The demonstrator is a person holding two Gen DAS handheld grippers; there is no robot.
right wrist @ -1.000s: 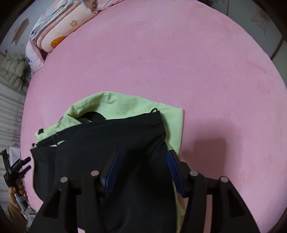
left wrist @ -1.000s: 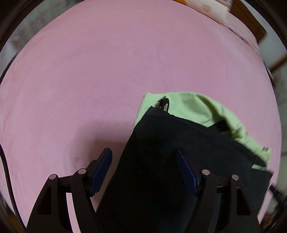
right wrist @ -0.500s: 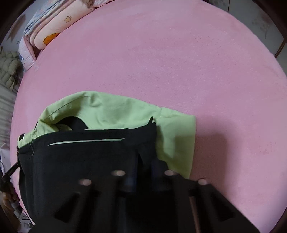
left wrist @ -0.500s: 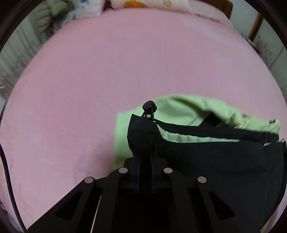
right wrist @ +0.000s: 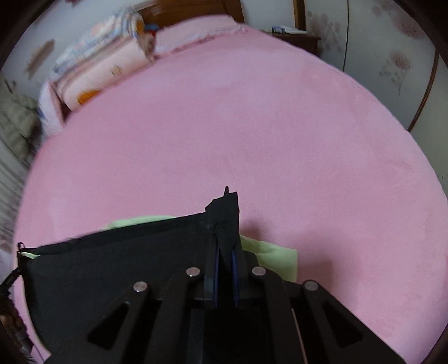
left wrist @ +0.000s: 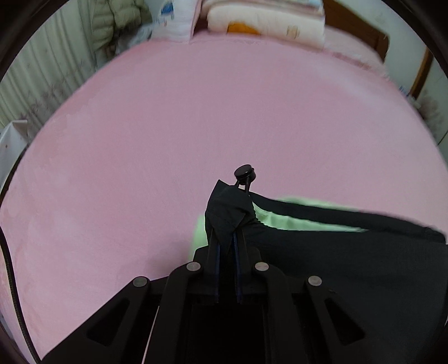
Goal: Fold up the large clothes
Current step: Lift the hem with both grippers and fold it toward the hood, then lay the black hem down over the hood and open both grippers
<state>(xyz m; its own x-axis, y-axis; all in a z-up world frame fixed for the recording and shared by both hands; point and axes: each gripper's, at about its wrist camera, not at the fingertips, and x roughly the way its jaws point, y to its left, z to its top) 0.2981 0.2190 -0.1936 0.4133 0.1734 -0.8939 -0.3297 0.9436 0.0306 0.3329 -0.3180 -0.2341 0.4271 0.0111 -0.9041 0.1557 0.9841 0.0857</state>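
Note:
A black garment with light green lining (left wrist: pixel 350 252) lies at the near edge of the pink bed (left wrist: pixel 196 126). My left gripper (left wrist: pixel 227 232) is shut on its left corner, where a black cord stopper (left wrist: pixel 244 171) sticks up past the fingertips. My right gripper (right wrist: pixel 225 238) is shut on the right corner of the same black garment (right wrist: pixel 112 268). The black edge is stretched between the two grippers and lifted off the bed, with green lining (right wrist: pixel 274 257) showing beneath.
Folded quilts and pillows (left wrist: pixel 266 25) are stacked at the head of the bed, also in the right wrist view (right wrist: pixel 100 67). A padded jacket (left wrist: pixel 117 22) hangs at far left. A wooden nightstand (right wrist: pixel 296 36) stands at the bed's far right.
Both grippers were open over the garment a second ago; they shut on its two corners and have lifted them, tilting up so the headboard end of the room shows.

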